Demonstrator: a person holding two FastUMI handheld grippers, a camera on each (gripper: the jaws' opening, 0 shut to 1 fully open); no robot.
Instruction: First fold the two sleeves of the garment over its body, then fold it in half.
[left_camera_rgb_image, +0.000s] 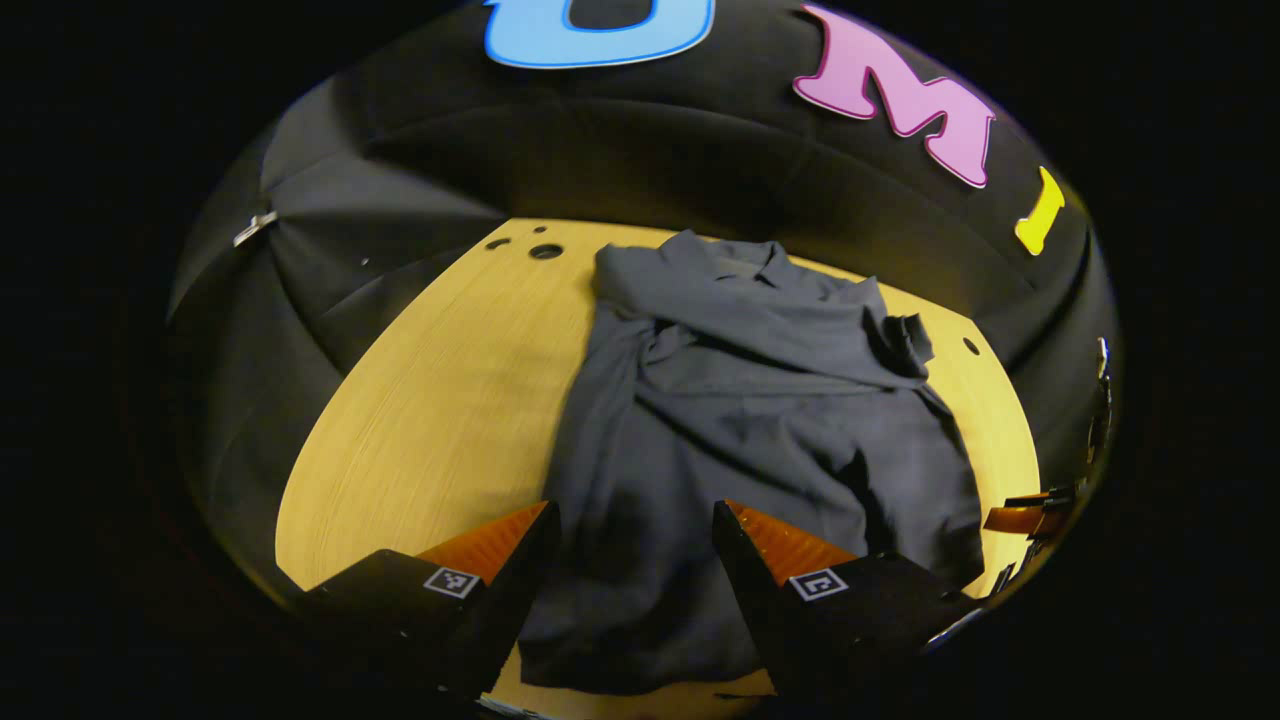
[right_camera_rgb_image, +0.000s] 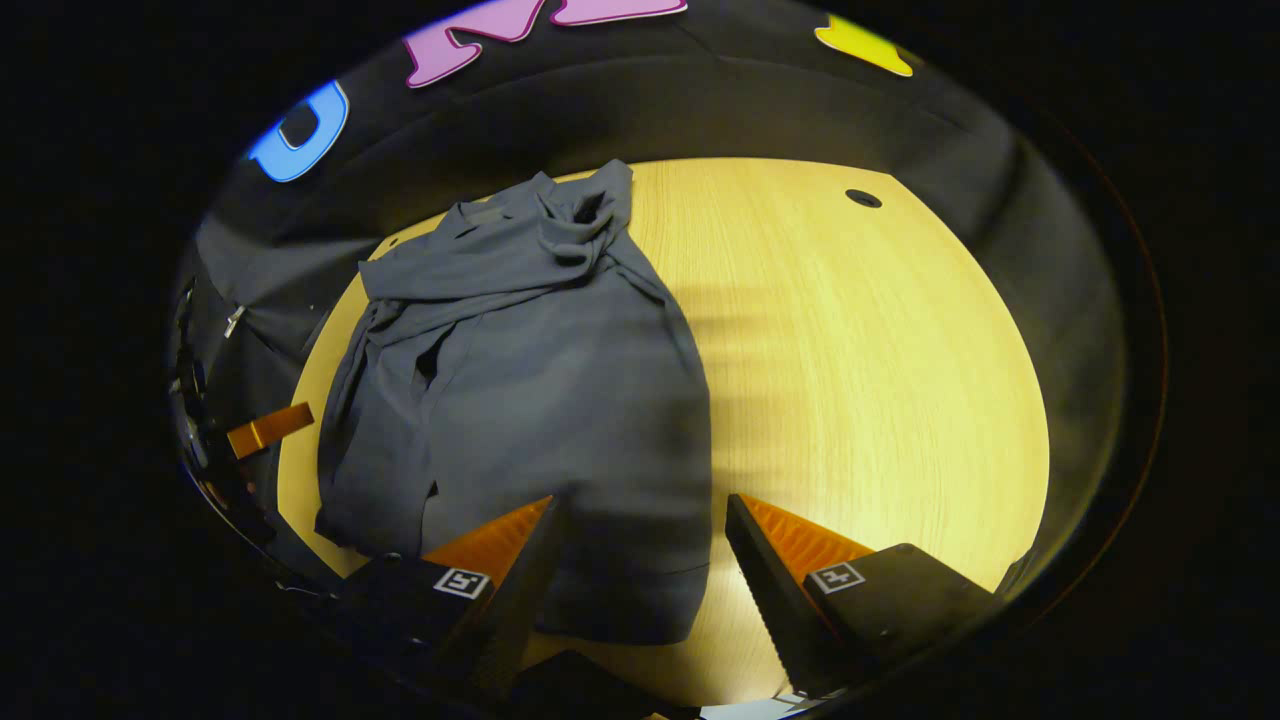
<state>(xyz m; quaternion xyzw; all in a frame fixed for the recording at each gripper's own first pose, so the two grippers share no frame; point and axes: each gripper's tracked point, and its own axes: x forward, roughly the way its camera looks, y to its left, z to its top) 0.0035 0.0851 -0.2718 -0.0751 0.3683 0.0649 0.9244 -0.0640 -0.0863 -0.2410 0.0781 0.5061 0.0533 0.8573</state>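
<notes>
A dark grey collared garment (left_camera_rgb_image: 740, 420) lies on the wooden table (left_camera_rgb_image: 450, 400), collar toward the booth wall, both sleeves laid across its body in loose folds. My left gripper (left_camera_rgb_image: 632, 515) stands open above the garment's near hem, nothing between its fingers. In the right gripper view the same garment (right_camera_rgb_image: 540, 380) lies left of centre, and my right gripper (right_camera_rgb_image: 640, 510) is open over its near right corner, holding nothing. The other gripper (right_camera_rgb_image: 270, 428) shows at the far left edge, and likewise the right one (left_camera_rgb_image: 1030, 512) at the far right of the left gripper view.
The table (right_camera_rgb_image: 860, 360) has bare wood right of the garment and a small round hole (right_camera_rgb_image: 862, 198) near its far edge. More holes (left_camera_rgb_image: 545, 250) sit at the far left corner. Black cloth walls surround the table closely.
</notes>
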